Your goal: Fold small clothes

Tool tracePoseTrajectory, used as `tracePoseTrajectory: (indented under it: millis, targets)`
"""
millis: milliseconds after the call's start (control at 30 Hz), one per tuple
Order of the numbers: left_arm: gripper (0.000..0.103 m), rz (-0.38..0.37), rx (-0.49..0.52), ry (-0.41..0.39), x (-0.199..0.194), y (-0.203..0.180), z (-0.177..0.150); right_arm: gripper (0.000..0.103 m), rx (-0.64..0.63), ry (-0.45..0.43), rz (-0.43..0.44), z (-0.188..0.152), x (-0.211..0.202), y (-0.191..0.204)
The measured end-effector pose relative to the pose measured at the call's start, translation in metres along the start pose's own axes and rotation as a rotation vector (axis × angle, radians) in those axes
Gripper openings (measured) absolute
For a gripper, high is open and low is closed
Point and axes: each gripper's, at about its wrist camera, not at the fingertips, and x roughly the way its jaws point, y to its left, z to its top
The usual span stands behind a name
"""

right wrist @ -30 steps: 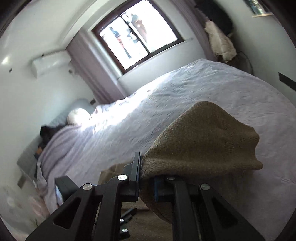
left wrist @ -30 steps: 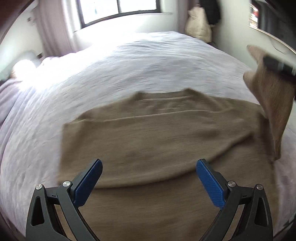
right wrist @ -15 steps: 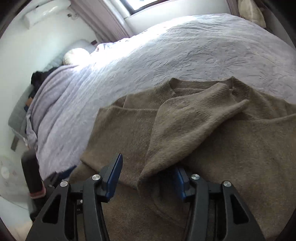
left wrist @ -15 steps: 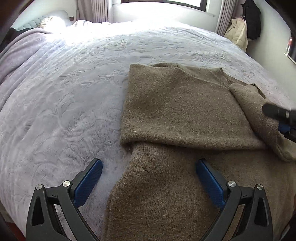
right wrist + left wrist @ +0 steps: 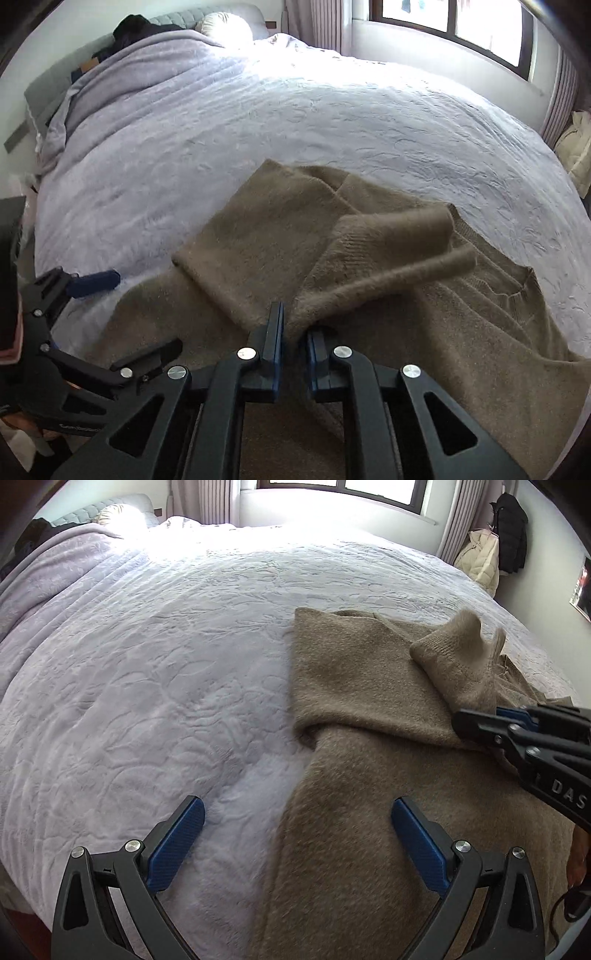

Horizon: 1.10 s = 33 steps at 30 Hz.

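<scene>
Sweater [image 5: 369,775] lay on bedspread [image 5: 147,683], toward near right part of bed. Sleeve [image 5: 388,251] lay folded across sweater's body, cuff end toward collar [image 5: 517,291]. Left gripper [image 5: 297,840] hovered over sweater's left edge, one finger above bedspread, other above knit. Right gripper [image 5: 293,332] sat right of it, over sleeve. Pillow [image 5: 221,22] at far headboard; window [image 5: 343,487] behind bed; coats [image 5: 495,554] hung at far right.

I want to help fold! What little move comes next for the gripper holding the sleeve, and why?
Probably let go: the right gripper is closing on the brown knitted sweater's sleeve, which already lies across the sweater's folded body on the lilac quilted bedspread. The left gripper hangs open.
</scene>
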Motion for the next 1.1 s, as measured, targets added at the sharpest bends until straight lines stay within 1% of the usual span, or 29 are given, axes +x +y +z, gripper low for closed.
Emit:
tracePoseTrajectory:
  millis: [33,67,100,133,167,200,300,367,433,500,533,567,633,667,700,733,767,800,833,867,900,933,967,1000,1067,1100]
  targets:
    - [0.102,0.005,-0.001,-0.003,-0.002,0.002,0.0,0.02,0.024,-0.015,0.027,-0.006,-0.007,-0.005]
    - [0.102,0.014,-0.002,-0.008,-0.004,0.004,0.0,0.032,0.045,-0.028,0.05,-0.011,-0.015,-0.009]
    - [0.102,0.021,-0.002,-0.012,-0.005,0.005,0.0,0.051,0.075,-0.043,0.069,-0.016,-0.024,-0.015]
    - [0.102,0.027,-0.002,-0.013,-0.004,0.004,0.003,0.058,0.1,-0.06,0.076,-0.02,-0.032,-0.018]
    - [0.102,0.033,-0.004,-0.014,-0.006,0.005,0.005,0.06,0.135,-0.08,0.086,-0.025,-0.04,-0.025]
    - [0.102,0.034,-0.005,-0.016,-0.008,0.005,0.006,0.06,0.184,-0.099,0.107,-0.032,-0.049,-0.034]
    - [0.102,0.024,0.005,-0.04,-0.014,-0.006,0.015,0.06,0.38,-0.129,0.215,-0.057,-0.073,-0.07]
    - [0.102,0.016,0.042,-0.067,-0.02,-0.019,0.018,0.061,0.501,-0.136,0.302,-0.073,-0.078,-0.089]
    - [0.102,0.027,0.081,-0.079,-0.019,-0.034,0.019,0.061,0.594,-0.162,0.357,-0.082,-0.081,-0.101]
    - [0.102,0.021,0.093,-0.058,-0.012,-0.045,0.018,0.061,0.652,-0.199,0.386,-0.078,-0.078,-0.109]
    - [0.102,0.012,0.094,-0.042,-0.007,-0.048,0.015,0.061,0.672,-0.21,0.4,-0.074,-0.074,-0.111]
    - [0.102,0.018,0.095,-0.024,-0.004,-0.051,0.011,0.061,0.691,-0.212,0.421,-0.069,-0.066,-0.113]
    - [0.102,0.026,0.087,0.009,0.003,-0.05,0.001,0.06,0.748,-0.176,0.424,-0.057,-0.041,-0.117]
    - [0.102,0.016,0.073,0.015,0.004,-0.046,-0.003,0.059,0.794,-0.152,0.418,-0.051,-0.024,-0.121]
    - [0.102,0.003,0.059,0.017,0.002,-0.04,-0.006,0.054,0.827,-0.144,0.428,-0.047,-0.011,-0.124]
    - [0.102,-0.006,0.052,0.014,-0.001,-0.034,-0.009,0.028,0.847,-0.135,0.423,-0.042,-0.001,-0.125]
    - [0.102,-0.005,0.054,0.01,-0.004,-0.03,-0.01,0.008,0.843,-0.131,0.405,-0.034,0.006,-0.124]
    - [0.102,0.001,0.057,0.004,-0.006,-0.025,-0.012,0.008,0.799,-0.141,0.387,-0.023,0.008,-0.117]
    - [0.102,0.01,0.059,-0.002,-0.008,-0.021,-0.013,0.008,0.725,-0.15,0.374,-0.012,0.007,-0.107]
    - [0.102,0.015,0.058,-0.005,-0.008,-0.017,-0.014,0.008,0.602,-0.147,0.361,0.005,0.006,-0.088]
    - [0.102,0.011,0.051,-0.005,-0.008,-0.013,-0.015,0.008,0.501,-0.135,0.375,0.015,0.006,-0.07]
    - [0.102,0.003,0.039,-0.001,-0.007,-0.011,-0.016,0.008,0.407,-0.107,0.404,0.023,0.007,-0.051]
    - [0.102,-0.001,0.027,0.001,-0.006,-0.01,-0.017,0.008,0.328,-0.067,0.412,0.029,0.008,-0.031]
    - [0.102,0.002,0.023,-0.001,-0.006,-0.009,-0.018,0.008,0.265,-0.036,0.377,0.032,0.01,-0.014]
    - [0.102,0.01,0.026,-0.002,-0.009,-0.01,-0.018,0.008,0.231,-0.033,0.314,0.028,0.008,-0.003]
    - [0.102,0.009,0.027,0.0,-0.011,-0.01,-0.017,0.008,0.254,-0.045,0.298,0.022,0.004,-0.006]
